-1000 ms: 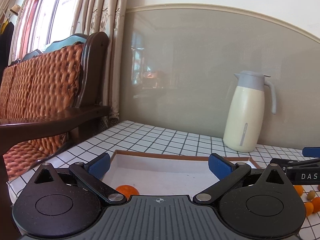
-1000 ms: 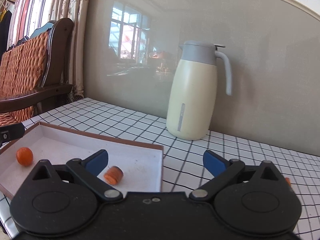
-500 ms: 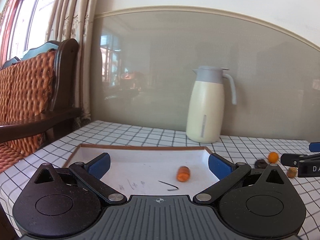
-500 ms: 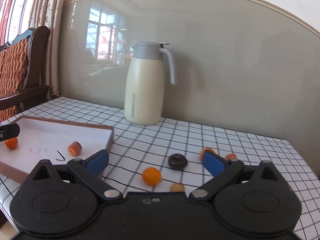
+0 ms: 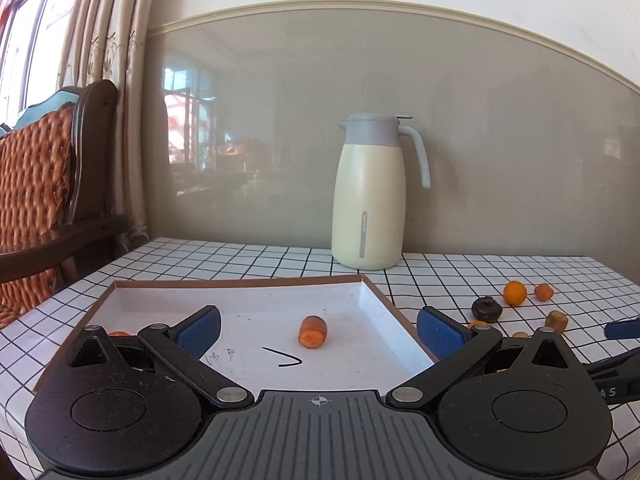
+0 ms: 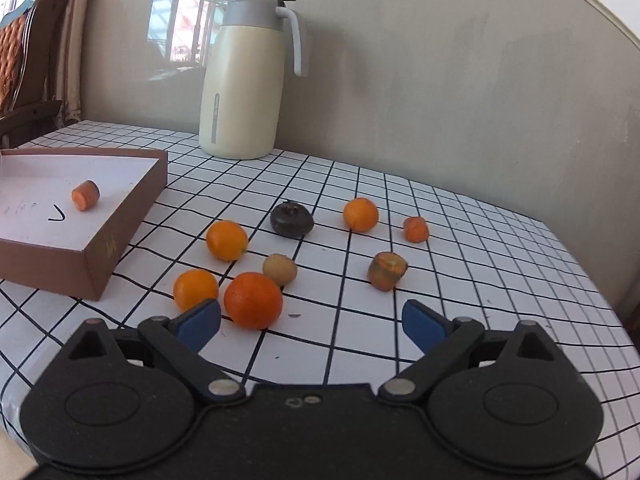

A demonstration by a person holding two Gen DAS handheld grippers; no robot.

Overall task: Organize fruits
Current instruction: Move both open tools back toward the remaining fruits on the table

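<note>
Sorting fruit into box, early stage, most still loose on worktop [image 6: 460,240].
Box [image 6: 120,216] at 9 o'clock holds a carrot chunk [image 6: 85,195]; oranges [image 6: 253,300], dark fruit [image 6: 291,220] and small bits wait outside. Jug [image 6: 248,80] at 12, clear of path. Right gripper [image 6: 310,320] empty, jaws closing; left gripper [image 5: 318,326] wide apart, empty, over box.

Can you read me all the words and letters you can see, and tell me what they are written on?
"AS": white letters on the black body of the right gripper, cut off at the picture's edge.
A black tick-like stroke, no word: drawn on the floor of the box.
Small handwriting beside that stroke: too faint to read.
A small gold mark on the box's outer wall: too small to read.
The jug shows no readable label.
</note>
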